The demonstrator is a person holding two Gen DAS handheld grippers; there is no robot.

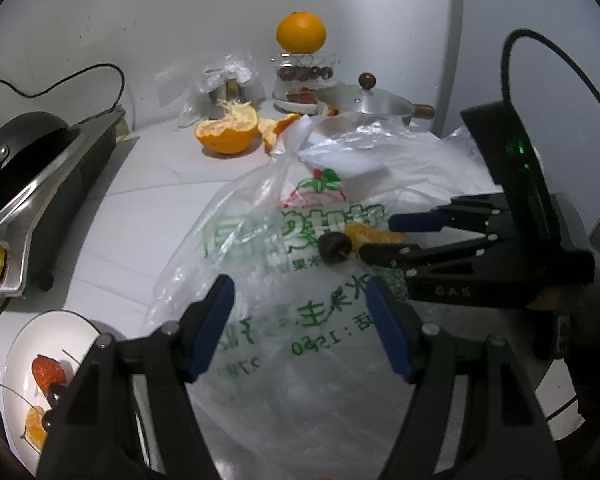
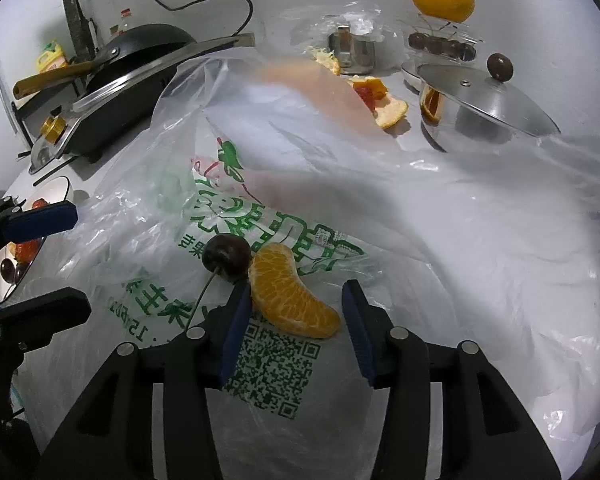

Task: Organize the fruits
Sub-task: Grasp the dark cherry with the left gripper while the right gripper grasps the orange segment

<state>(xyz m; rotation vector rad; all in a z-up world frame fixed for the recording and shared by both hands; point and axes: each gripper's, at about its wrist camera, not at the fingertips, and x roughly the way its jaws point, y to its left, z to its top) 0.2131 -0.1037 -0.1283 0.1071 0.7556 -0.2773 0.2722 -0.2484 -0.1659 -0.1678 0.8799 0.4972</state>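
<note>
White counter, wall behind. Left wrist view: left gripper (image 1: 300,328) hangs half open and empty above the printed plastic bag (image 1: 284,320); white plate (image 1: 20,360) of fruit pieces at lower left. Right wrist view: right gripper (image 2: 296,320) straddles an orange segment (image 2: 292,296) lying on the bag, long axis running upper left to lower right, cherry (image 2: 226,258) touching its upper end. Pads look clear of the segment, no grip. Step, I judge: picking the segment; next, close gently and carry to the plate.

A plain white wall (image 1: 160,20) is rising behind a white counter (image 1: 148,192), dim bluish light is falling across both, and a black cable (image 1: 80,76) is trailing along the far left.
</note>
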